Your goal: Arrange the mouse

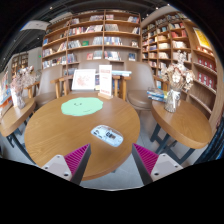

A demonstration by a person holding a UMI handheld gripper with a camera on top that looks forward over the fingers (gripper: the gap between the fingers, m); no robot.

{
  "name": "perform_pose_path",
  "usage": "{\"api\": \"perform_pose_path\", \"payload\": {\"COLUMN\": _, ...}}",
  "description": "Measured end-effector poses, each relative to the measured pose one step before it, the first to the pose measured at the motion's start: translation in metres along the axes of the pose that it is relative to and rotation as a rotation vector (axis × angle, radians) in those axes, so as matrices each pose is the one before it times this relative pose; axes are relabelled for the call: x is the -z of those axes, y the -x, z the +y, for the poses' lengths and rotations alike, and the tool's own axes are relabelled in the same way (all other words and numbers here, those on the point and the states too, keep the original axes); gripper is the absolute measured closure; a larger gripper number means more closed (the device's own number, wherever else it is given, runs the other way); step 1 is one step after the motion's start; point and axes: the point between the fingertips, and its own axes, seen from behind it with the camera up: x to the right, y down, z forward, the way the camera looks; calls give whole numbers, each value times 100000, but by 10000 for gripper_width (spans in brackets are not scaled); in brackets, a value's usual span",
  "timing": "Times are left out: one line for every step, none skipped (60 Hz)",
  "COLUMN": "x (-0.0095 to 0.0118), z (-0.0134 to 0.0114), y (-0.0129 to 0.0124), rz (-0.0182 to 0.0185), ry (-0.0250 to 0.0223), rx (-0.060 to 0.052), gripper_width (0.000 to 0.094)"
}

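A round wooden table (pixel 60 130) stands ahead of me. On it lies a light green round mat (pixel 80 105) toward the far side. A small white and dark object, apparently the mouse (pixel 107 134), lies near the table's front edge, just beyond my fingers. My gripper (pixel 111 165) is open and empty. Its two fingers with magenta pads (pixel 75 157) are spread wide, short of the table's edge.
Two white sign cards (pixel 105 80) stand behind the green mat. A second wooden table (pixel 185 120) at the right bears a vase of flowers (pixel 178 78) and books (pixel 158 97). Another table (pixel 14 115) is at the left. Bookshelves (pixel 95 40) line the back.
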Motion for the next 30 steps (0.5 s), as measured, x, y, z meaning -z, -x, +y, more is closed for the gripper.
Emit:
{"api": "perform_pose_path", "payload": {"x": -575, "z": -142, "y": -285, "rz": -708, "ry": -160, "rx": -15, "gripper_width": 85}}
{"api": "perform_pose_path", "payload": {"x": -304, "z": -2, "y": 393, "rz": -193, "ry": -52, "rx": -6, "gripper_width": 85}}
{"api": "perform_pose_path", "payload": {"x": -425, "z": -1, "y": -27, "rz": -28, "ry": 226, "rx": 263, "gripper_width": 83}}
{"api": "perform_pose_path", "payload": {"x": -417, "z": 45, "y": -79, "rz": 130, "ry": 413, "rx": 379, "gripper_width": 84}}
{"api": "perform_pose_path", "payload": {"x": -380, "z": 16, "y": -100, "rz": 369, "ry": 398, "rx": 251, "gripper_width": 84}}
{"api": "perform_pose_path", "payload": {"x": -530, "z": -57, "y": -488, "rz": 289, "ry": 224, "rx": 97, "gripper_width": 85}}
{"api": "perform_pose_path", "payload": {"x": -294, "z": 61, "y": 228, "rz": 586, "ry": 193, "rx": -99, "gripper_width": 85}}
{"api": "perform_pose_path", "payload": {"x": -404, "z": 9, "y": -69, "rz": 371, "ry": 217, "rx": 37, "gripper_width": 84}}
{"api": "perform_pose_path", "payload": {"x": -391, "z": 24, "y": -31, "rz": 248, "ry": 298, "rx": 252, "gripper_width": 83}}
{"api": "perform_pose_path", "payload": {"x": -398, "z": 35, "y": 6, "rz": 137, "ry": 283, "rx": 282, "gripper_width": 82}}
{"api": "perform_pose_path", "payload": {"x": -390, "z": 14, "y": 40, "rz": -22, "ry": 295, "rx": 180, "gripper_width": 81}}
{"api": "perform_pose_path", "payload": {"x": -405, "z": 67, "y": 45, "rz": -140, "ry": 398, "rx": -25, "gripper_width": 83}}
{"api": "perform_pose_path", "payload": {"x": -375, "z": 82, "y": 18, "rz": -30, "ry": 550, "rx": -213, "gripper_width": 81}}
{"api": "perform_pose_path", "payload": {"x": -364, "z": 78, "y": 9, "rz": -25, "ry": 616, "rx": -160, "gripper_width": 81}}
{"api": "perform_pose_path", "payload": {"x": -363, "z": 44, "y": 27, "rz": -126, "ry": 557, "rx": -55, "gripper_width": 82}}
{"api": "perform_pose_path", "payload": {"x": -362, "z": 42, "y": 14, "rz": -190, "ry": 453, "rx": 26, "gripper_width": 83}}
{"api": "perform_pose_path", "payload": {"x": -369, "z": 29, "y": 17, "rz": -223, "ry": 506, "rx": -38, "gripper_width": 84}}
{"api": "perform_pose_path", "payload": {"x": -341, "z": 70, "y": -48, "rz": -108, "ry": 695, "rx": -91, "gripper_width": 84}}
{"api": "perform_pose_path", "payload": {"x": -357, "z": 98, "y": -86, "rz": 67, "ry": 782, "rx": -99, "gripper_width": 84}}
{"api": "perform_pose_path", "payload": {"x": -204, "z": 40, "y": 39, "rz": -147, "ry": 510, "rx": -47, "gripper_width": 74}}
{"api": "perform_pose_path", "payload": {"x": -204, "z": -325, "y": 215, "rz": -997, "ry": -805, "rx": -780, "gripper_width": 78}}
{"api": "perform_pose_path", "payload": {"x": -252, "z": -227, "y": -148, "rz": -298, "ry": -148, "rx": -949, "gripper_width": 77}}
{"api": "perform_pose_path", "payload": {"x": -277, "z": -82, "y": -156, "rz": 59, "ry": 229, "rx": -683, "gripper_width": 80}}
{"api": "perform_pose_path", "payload": {"x": -246, "z": -59, "y": -65, "rz": -18, "ry": 298, "rx": -448, "gripper_width": 78}}
{"api": "perform_pose_path", "payload": {"x": -224, "z": -95, "y": -84, "rz": 82, "ry": 294, "rx": -255, "gripper_width": 78}}
{"api": "perform_pose_path", "payload": {"x": -258, "z": -218, "y": -146, "rz": 153, "ry": -325, "rx": -34, "gripper_width": 81}}
{"api": "perform_pose_path", "payload": {"x": -252, "z": -215, "y": -132, "rz": 351, "ry": -203, "rx": 21, "gripper_width": 80}}
{"api": "perform_pose_path", "payload": {"x": -753, "z": -219, "y": -383, "rz": 170, "ry": -13, "rx": -24, "gripper_width": 80}}
{"api": "perform_pose_path", "payload": {"x": -201, "z": -177, "y": -107, "rz": 285, "ry": -99, "rx": -219, "gripper_width": 80}}
{"api": "perform_pose_path", "payload": {"x": -185, "z": -146, "y": -50, "rz": 247, "ry": 76, "rx": -367, "gripper_width": 82}}
